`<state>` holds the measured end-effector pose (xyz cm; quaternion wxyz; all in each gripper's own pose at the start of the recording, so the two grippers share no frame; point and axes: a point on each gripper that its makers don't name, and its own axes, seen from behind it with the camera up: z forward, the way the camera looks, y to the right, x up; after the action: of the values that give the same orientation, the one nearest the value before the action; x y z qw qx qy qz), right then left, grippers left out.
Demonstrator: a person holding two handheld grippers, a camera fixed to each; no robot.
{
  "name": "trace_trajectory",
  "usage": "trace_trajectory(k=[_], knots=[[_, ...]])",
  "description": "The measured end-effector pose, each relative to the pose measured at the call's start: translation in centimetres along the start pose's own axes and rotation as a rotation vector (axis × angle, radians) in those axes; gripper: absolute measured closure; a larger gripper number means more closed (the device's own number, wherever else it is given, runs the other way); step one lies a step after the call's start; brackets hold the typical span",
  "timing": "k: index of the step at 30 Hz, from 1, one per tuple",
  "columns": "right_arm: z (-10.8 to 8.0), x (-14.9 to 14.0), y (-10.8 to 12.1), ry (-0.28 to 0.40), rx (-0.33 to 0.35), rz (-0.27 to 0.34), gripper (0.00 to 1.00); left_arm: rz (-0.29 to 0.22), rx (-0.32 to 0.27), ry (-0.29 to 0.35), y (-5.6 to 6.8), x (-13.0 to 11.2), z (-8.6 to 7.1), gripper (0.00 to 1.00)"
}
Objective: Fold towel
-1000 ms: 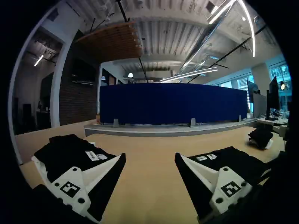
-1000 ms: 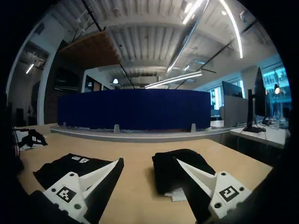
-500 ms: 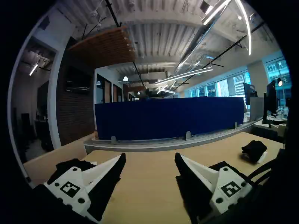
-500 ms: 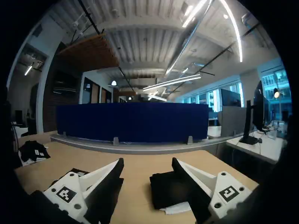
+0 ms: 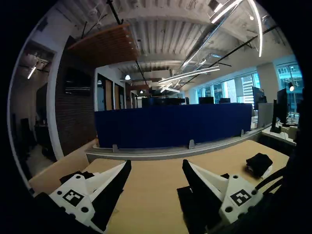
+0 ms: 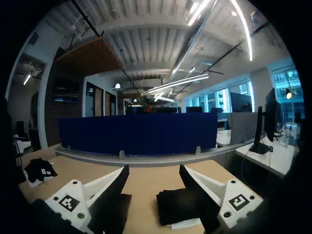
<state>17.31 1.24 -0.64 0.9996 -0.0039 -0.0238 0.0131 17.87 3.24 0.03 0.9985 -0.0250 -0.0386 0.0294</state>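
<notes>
Black cloth towel (image 5: 181, 199) is lying flat on the pale wooden tabletop (image 5: 152, 204), tucked just under one finger of the left gripper (image 5: 155, 169). The tabletop is offering plenty of bare wood ahead, running up to the long blue fabric partition (image 5: 171, 124). I'm guessing the fold wants doing on that stretch, well apart from the other cloths.

A folded black towel with a white scrap under it (image 6: 174, 202) is sitting just ahead of the right gripper (image 6: 153, 173). A small black bundle with white tags (image 6: 39, 171) is resting off toward the table's left edge. Both are looking finished to me and are best left alone.

To do this step well, I'd say both tools should be tipping their noses down first. Each should then be pinching one near corner of the flat towel and carrying that edge over evenly, so the corners are meeting. At this moment the two grippers are pointing level across the room and hovering over the table, fingers spread wide and gripping nothing.
</notes>
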Motion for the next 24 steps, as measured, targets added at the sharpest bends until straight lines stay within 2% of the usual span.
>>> trace_trajectory(k=[3,6,9,15,18,24], knots=[[0.2,-0.3,-0.2,-0.034,0.03,-0.029,0.0,0.019,-0.043,-0.038,0.9,-0.7,0.3,0.03],[0.2,-1.2,-1.0,-0.086,0.079,-0.07,0.0,0.038,-0.094,-0.103,2.1,-1.9,0.5,0.03],[-0.1,-2.2,-2.6,-0.147,0.153,-0.114,0.0,0.042,-0.174,-0.155,3.8,-2.6,0.4,0.02],[-1.7,-4.7,-6.3,-0.287,0.344,-0.176,0.0,0.064,-0.339,-0.259,7.1,-4.5,-0.3,0.02],[-2.6,-6.1,-7.6,-0.36,0.429,-0.201,0.0,0.083,-0.4,-0.298,8.0,-5.3,-0.6,0.03],[-2.9,-7.6,-8.2,-0.415,0.483,-0.264,0.0,0.101,-0.436,-0.329,8.7,-6.5,-0.7,0.02]])
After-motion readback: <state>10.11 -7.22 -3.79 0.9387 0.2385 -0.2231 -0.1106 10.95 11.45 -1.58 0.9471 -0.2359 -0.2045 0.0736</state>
